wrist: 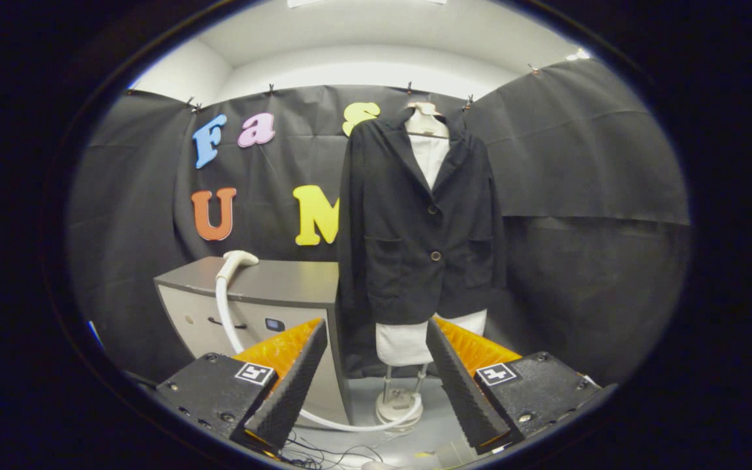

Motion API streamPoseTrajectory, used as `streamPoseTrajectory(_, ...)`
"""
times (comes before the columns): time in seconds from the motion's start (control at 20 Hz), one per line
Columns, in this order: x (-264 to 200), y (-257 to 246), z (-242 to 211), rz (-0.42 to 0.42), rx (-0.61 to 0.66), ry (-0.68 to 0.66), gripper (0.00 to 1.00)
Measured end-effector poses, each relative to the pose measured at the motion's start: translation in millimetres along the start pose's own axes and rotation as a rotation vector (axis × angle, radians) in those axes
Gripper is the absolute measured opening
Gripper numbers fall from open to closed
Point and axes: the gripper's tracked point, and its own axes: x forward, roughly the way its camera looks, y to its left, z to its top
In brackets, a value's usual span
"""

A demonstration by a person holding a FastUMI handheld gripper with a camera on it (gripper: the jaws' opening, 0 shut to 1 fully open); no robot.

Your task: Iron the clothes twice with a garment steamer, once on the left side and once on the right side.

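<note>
Spread wide apart, the gripper (376,372) grasps nothing; its two fingers (288,385) frame the lower part of a mannequin stand (397,399) on the floor beyond them. A white hose (226,313) runs from that base up the front of a grey cabinet (271,287), beyond the left finger, and ends in the garment steamer head (240,259) lying on the cabinet top. Beyond the fingers, a black jacket (415,228) hangs buttoned on the white mannequin (429,147), against the black cloth wall (578,183).
</note>
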Motion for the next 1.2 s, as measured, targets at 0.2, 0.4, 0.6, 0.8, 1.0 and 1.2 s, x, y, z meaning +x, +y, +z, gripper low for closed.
streamPoseTrajectory(0.2,37,40,29,0.063,-0.025,0.023,0.98)
streamPoseTrajectory(0.4,86,103,53,0.187,-0.035,0.038,0.98)
streamPoseTrajectory(0.6,136,179,66,0.323,-0.070,0.067,0.98)
streamPoseTrajectory(0.8,184,257,60,0.447,-0.126,0.122,0.98)
streamPoseTrajectory(1.0,224,319,45,0.523,-0.166,0.182,0.97)
streamPoseTrajectory(1.2,262,348,23,0.512,-0.190,0.270,0.96)
